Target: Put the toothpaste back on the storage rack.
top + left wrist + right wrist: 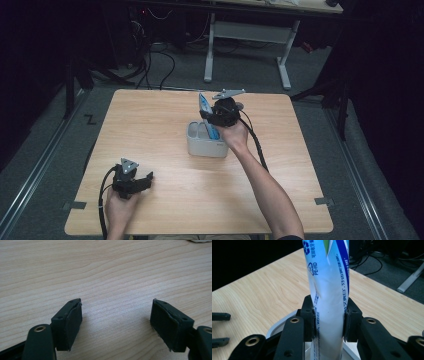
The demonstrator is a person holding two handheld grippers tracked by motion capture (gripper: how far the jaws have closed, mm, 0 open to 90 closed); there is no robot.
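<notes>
Left tool (142, 181) rests near the bench's (165, 210) front-left corner; right tool (329, 316) grips a toothpaste tube (329, 290) over a white holder (206, 146).

Jaws of the left tool stand wide apart in its own view, released, with bare wood grain between the pads (72, 322). At the middle of the bench, the right tool is clenched on the white-and-blue toothpaste tube, pads pressing both its sides. The tube stands nearly upright, its lower end down inside the white holder, its upper end rising above the tool. Both tools lie well apart.
</notes>
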